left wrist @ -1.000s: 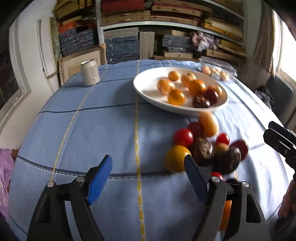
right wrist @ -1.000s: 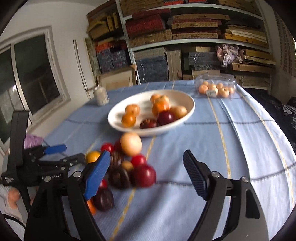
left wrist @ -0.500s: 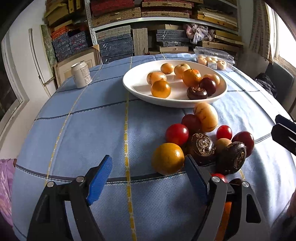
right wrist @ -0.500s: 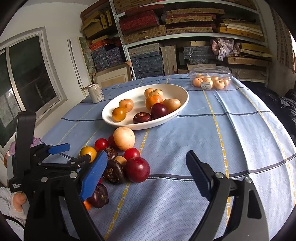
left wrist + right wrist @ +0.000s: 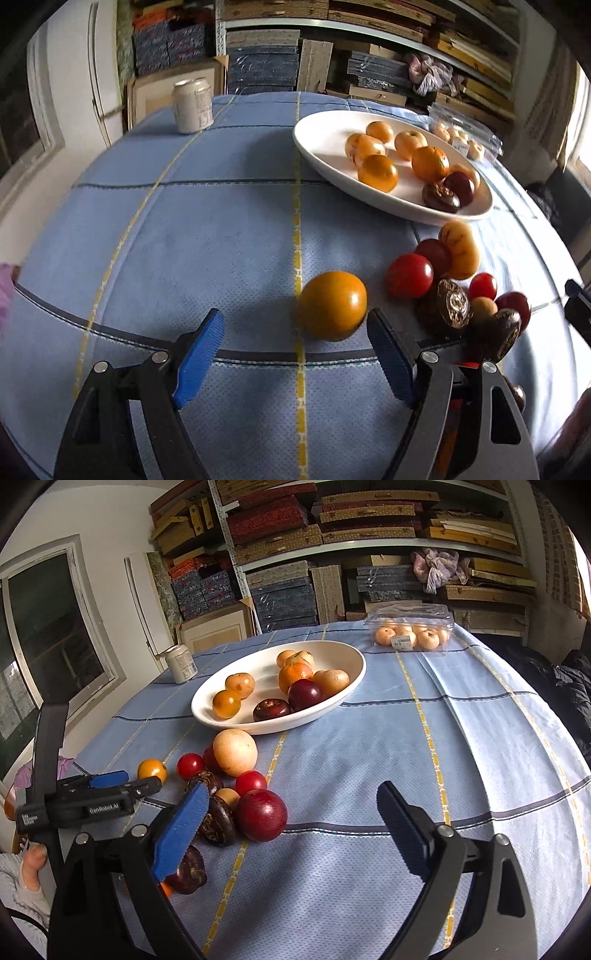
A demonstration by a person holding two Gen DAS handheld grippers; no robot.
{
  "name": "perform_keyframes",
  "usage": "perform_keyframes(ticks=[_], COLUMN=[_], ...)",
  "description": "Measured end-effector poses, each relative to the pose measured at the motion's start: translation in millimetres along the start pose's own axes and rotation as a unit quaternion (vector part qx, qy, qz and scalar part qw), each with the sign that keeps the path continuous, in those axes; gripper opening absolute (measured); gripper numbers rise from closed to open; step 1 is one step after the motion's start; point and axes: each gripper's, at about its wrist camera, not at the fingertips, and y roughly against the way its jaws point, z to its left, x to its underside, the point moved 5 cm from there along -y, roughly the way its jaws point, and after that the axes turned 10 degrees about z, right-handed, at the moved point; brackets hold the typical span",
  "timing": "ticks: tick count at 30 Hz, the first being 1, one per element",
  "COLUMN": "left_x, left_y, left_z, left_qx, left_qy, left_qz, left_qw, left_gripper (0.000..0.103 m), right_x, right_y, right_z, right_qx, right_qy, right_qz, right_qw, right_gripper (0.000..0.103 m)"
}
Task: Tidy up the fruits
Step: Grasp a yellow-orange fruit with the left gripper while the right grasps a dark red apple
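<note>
- Counting 7 fruits in the white oval plate (image 5: pixel 352 653): 5 orange or tan, 1 dark red plum (image 5: pixel 305 694), 1 brown-black fruit (image 5: pixel 271 709).
- Lying loose on the cloth near the plate's front: 1 large pale peach-coloured fruit (image 5: pixel 235 752), 1 yellow-orange fruit (image 5: pixel 333 305) set slightly apart at the cluster's edge, 2 small red tomatoes (image 5: pixel 190 766) (image 5: pixel 250 782), 1 big dark red plum (image 5: pixel 261 814), several brown-black fruits packed together; exact total hard to tell, some hidden behind the fingers.
- Holding 5 or so pale fruits, 1 clear plastic clamshell (image 5: pixel 412 627) at the table's far side; exact count unclear.
- Standing alone near the far left edge, well apart from the plate: 1 pale drinks can (image 5: pixel 192 105).
- Left gripper (image 5: pixel 293 354): wide apart, gripping nothing, yellow-orange fruit just ahead of the gap, nearer the right-hand finger, not touched.
- Right gripper (image 5: pixel 291 834): jaws opening, nothing between them, bare cloth in the gap, fruit cluster beside and partly behind its blue-padded finger (image 5: pixel 181 825).
- Covering the table, a light blue tablecloth (image 5: pixel 461 746) crossed by yellow and dark lines.
- Behind: shelves stacked with flat boxes, a window at the left.
</note>
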Motion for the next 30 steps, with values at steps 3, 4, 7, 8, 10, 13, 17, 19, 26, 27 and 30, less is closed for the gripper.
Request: perform_keyframes(ticks=[3, 4, 7, 8, 10, 13, 17, 19, 26, 27, 30], left_x=[-5, -9, -13, -13, -13, -12, -9, -7, -3, -4, -4], left_y=[3, 3, -1, -3, -4, -10, -8, -7, 3, 3, 3], left_z=[-2, -5, -9, -9, -7, -5, -3, -2, 8, 8, 5], left_qx=[0.006, 0.006, 0.006, 0.007, 0.011, 0.022, 0.016, 0.009, -0.028, -0.025, -0.021], left_qy=[-0.002, -0.009, -0.02, -0.02, -0.018, -0.011, -0.012, -0.013, 0.0, 0.0, -0.005], left_qz=[-0.014, -0.022, -0.019, -0.015, -0.011, 0.005, 0.003, 0.0, -0.013, -0.012, -0.01], left_qw=[0.9999, 0.9997, 0.9996, 0.9997, 0.9997, 0.9997, 0.9998, 0.9999, 0.9995, 0.9996, 0.9997], left_gripper=[0.08, 0.08, 0.08, 0.074, 0.056, 0.037, 0.037, 0.037, 0.037, 0.037, 0.037], right_x=[0, 0, 1, 1, 1, 2, 2, 3, 7, 9, 10], right_y=[-1, -2, -2, -2, -2, -2, -2, -4, -16, -20, -23], right_z=[0, 0, 0, 0, -1, -1, 0, 0, -1, -1, 7], right_qx=[0.0, 0.0, 0.0, 0.0, 0.0, -0.001, -0.001, 0.0, 0.04, 0.039, 0.026], right_qy=[0.0, 0.0, 0.001, 0.0, -0.001, 0.001, 0.0, 0.002, 0.024, 0.025, 0.041], right_qz=[0.002, 0.002, 0.003, 0.002, 0.002, 0.004, 0.005, 0.009, 0.042, 0.052, 0.057], right_qw=[1.0, 1.0, 1.0, 1.0, 1.0, 1.0, 1.0, 1.0, 0.998, 0.998, 0.997], right_gripper=[0.09, 0.09, 0.09, 0.09, 0.091, 0.091, 0.091, 0.091, 0.062, 0.059, 0.059])
